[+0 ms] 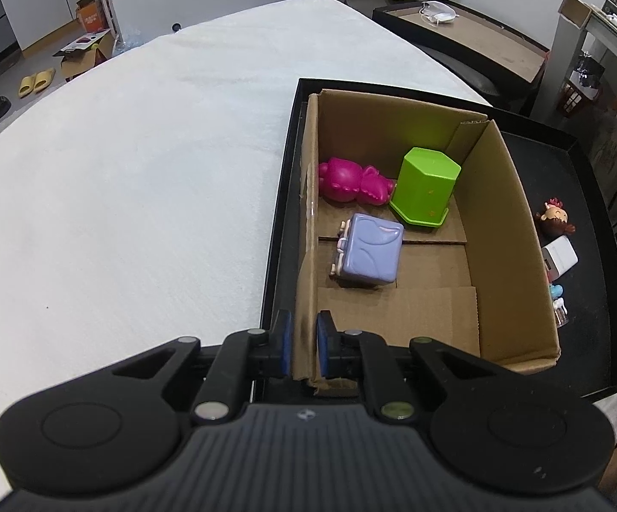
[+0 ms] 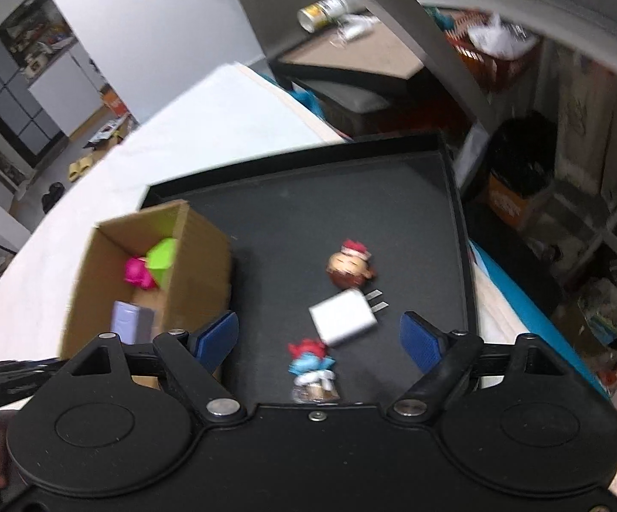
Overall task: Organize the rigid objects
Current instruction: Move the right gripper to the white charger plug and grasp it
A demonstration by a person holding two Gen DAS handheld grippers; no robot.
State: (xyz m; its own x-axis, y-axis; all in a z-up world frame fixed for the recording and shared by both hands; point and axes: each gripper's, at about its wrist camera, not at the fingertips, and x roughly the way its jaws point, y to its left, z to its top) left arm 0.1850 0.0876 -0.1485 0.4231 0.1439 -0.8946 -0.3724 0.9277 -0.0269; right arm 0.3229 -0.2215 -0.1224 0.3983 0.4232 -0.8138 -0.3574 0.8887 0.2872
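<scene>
At the bottom centre of my left wrist view, my left gripper (image 1: pixel 304 347) pinches the near wall of the brown cardboard box (image 1: pixel 504 230), which sits on a black tray (image 1: pixel 586 196) and holds a magenta toy figure (image 1: pixel 353 182), a green hexagonal cup (image 1: pixel 426 187) upside down and a lilac cube-shaped toy (image 1: pixel 368 254). Low in the right wrist view, my right gripper (image 2: pixel 319 341) is spread wide above the tray, with a white plug charger (image 2: pixel 344 315) and a blue-and-red figurine (image 2: pixel 312 369) between its fingers, untouched, and a brown round-headed doll (image 2: pixel 349 266) further up.

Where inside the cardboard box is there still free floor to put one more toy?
In the cardboard box, free floor lies near the left gripper, below the purple case, and along the right wall. The far end is crowded: pink toy, green container.
</scene>
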